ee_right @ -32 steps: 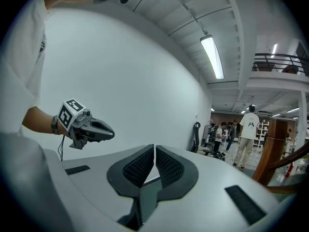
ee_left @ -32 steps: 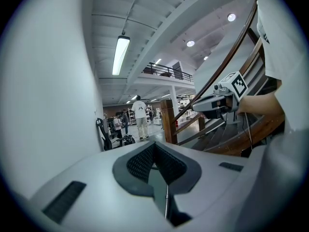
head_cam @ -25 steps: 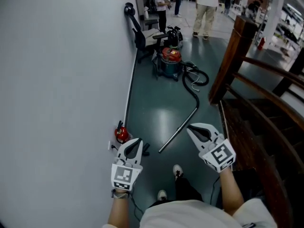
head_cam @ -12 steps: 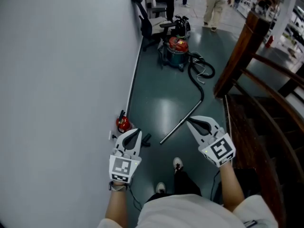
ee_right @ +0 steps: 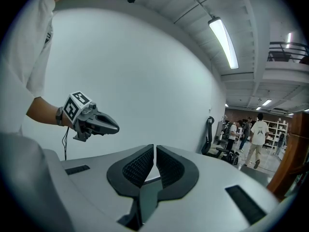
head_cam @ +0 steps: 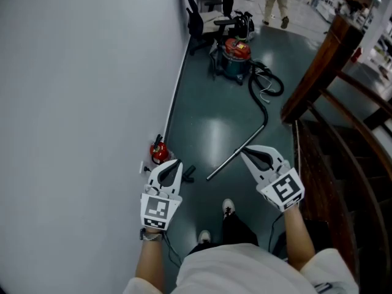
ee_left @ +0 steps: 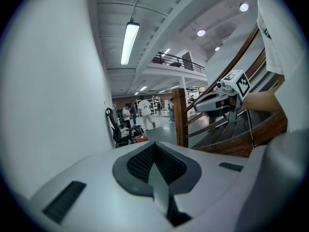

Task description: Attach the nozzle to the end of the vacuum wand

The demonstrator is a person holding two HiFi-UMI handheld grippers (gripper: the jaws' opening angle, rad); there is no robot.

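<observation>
The vacuum wand (head_cam: pixel 237 153), a thin metal tube, lies slantwise on the dark green floor. Its far end joins a black hose (head_cam: pixel 262 100) that runs to a red canister vacuum (head_cam: pixel 236 55). A small black part (head_cam: pixel 187 176), perhaps the nozzle, lies on the floor by the wand's near end. My left gripper (head_cam: pixel 178 162) hangs shut and empty, just left of that part in the head view. My right gripper (head_cam: pixel 243 151) is shut and empty too, its tip over the wand's middle in the picture. Each gripper view shows its own jaws closed, left gripper (ee_left: pixel 153 150) and right gripper (ee_right: pixel 154 152).
A white wall (head_cam: pixel 79 84) runs along the left, with a small red object (head_cam: pixel 159 152) at its foot. A wooden stair rail (head_cam: pixel 318 72) and steps stand at the right. A black office chair (head_cam: pixel 199 20) is behind the vacuum; people walk far off.
The wand, the red object and the vacuum have slid up in the head view. Both grippers have sunk slightly and stay shut and empty.
</observation>
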